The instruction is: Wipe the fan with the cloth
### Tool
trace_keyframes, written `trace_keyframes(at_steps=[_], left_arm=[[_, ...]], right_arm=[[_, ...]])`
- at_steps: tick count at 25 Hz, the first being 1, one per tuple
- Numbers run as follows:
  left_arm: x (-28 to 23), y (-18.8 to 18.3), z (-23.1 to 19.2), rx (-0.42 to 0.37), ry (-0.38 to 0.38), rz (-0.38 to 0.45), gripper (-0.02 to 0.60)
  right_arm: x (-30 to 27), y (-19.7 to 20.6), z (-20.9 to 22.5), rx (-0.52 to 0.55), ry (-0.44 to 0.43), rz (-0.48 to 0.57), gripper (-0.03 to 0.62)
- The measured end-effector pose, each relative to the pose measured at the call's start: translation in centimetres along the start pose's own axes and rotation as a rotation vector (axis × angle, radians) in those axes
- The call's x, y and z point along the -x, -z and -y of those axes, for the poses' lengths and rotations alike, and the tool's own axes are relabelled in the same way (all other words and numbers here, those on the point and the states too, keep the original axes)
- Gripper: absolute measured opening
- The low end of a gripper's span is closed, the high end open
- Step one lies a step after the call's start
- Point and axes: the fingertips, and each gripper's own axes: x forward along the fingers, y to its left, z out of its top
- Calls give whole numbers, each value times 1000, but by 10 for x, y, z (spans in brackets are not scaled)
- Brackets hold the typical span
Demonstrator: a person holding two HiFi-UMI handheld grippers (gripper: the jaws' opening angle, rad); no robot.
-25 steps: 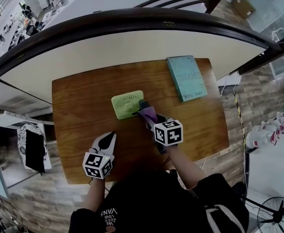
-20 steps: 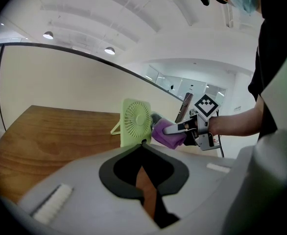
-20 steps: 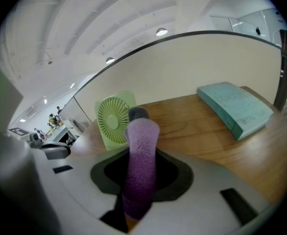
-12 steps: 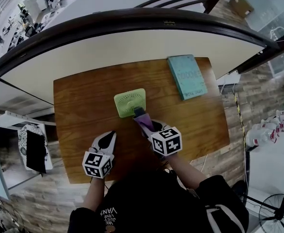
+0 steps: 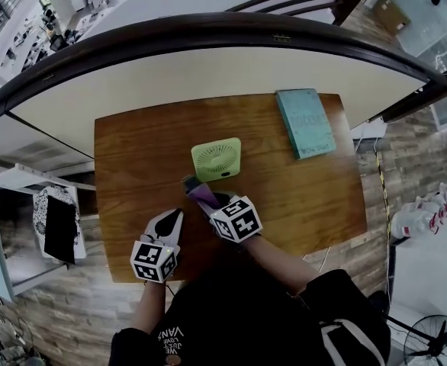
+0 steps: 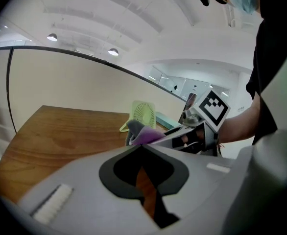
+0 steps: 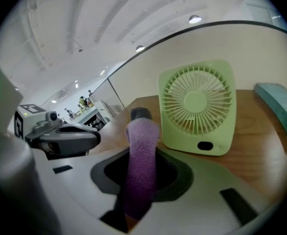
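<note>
Right gripper view: pinching the cloth [image 7: 142, 126] in the right gripper [image 7: 139, 148] near the fan [image 7: 197, 106] standing mid-table [image 5: 300, 197], holding the left gripper [image 6: 141, 145] pressed together and empty, likely needing light strokes over the grille without tipping it.

Table [image 5: 132, 151]: 1. Fan [image 5: 216, 159]: 1. Cloth [image 7: 141, 151]: 1 (purple). Book [image 5: 306, 122], 1 o'clock: 1. Grippers: 2, left gripper [image 5: 172, 218] and right gripper [image 5: 199, 192].

Fan [image 7: 197, 106] matt green plastic; cloth [image 7: 141, 168] fuzzy purple; table [image 5: 136, 166] smooth wood.
</note>
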Motion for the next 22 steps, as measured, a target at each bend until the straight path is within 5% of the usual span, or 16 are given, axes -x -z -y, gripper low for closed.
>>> trace_keyframes(at_steps=[8, 22], left_arm=[[1, 11, -3, 24, -26, -3, 11], [-31, 7, 20, -21, 42, -16, 11]], right_arm=[[-8, 17, 36, -10, 67, -63, 98], [43, 33, 107, -113, 223, -31, 98]])
